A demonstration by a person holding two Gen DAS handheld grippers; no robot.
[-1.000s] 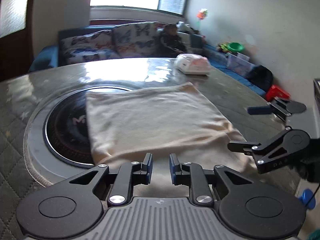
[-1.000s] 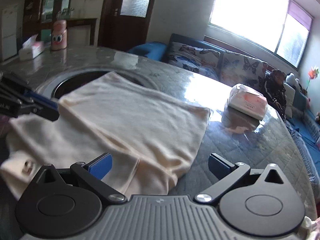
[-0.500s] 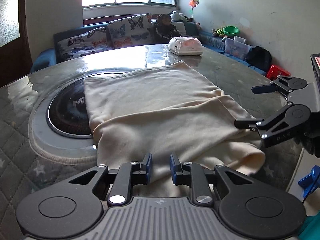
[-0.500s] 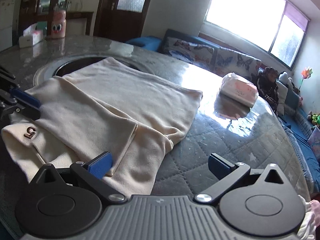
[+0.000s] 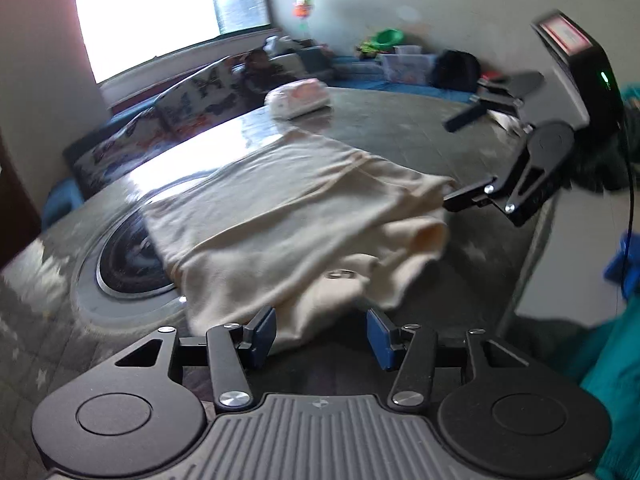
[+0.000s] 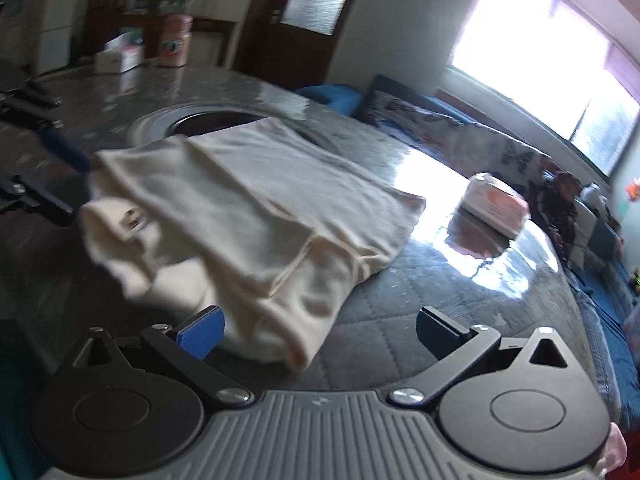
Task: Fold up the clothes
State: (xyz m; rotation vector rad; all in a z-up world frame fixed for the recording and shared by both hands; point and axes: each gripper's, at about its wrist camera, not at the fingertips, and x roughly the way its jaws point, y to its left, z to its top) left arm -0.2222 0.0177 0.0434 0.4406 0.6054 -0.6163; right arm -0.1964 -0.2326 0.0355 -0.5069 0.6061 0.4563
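Observation:
A cream garment [image 5: 288,208] lies partly folded on the grey round table [image 5: 392,120], its near end bunched at the table edge. It also shows in the right wrist view [image 6: 248,208]. My left gripper [image 5: 322,334] is open just short of the garment's near edge, holding nothing. My right gripper [image 6: 320,326] is open wide with the garment's near corner between its fingers, not clamped. The right gripper also shows in the left wrist view [image 5: 460,160], at the garment's right corner. The left gripper shows at the left of the right wrist view [image 6: 60,184], by the garment's corner.
A dark round inset [image 5: 128,252] sits in the table, partly under the garment. A white tissue pack [image 5: 298,98] lies on the far side. A tissue box [image 6: 120,56] and pink jar [image 6: 174,40] stand at the table's far end. A sofa [image 6: 460,128] runs under the window.
My left gripper has opened and let go of the garment. Both grippers have pulled back toward the table edge, and the garment's near end now lies bunched.

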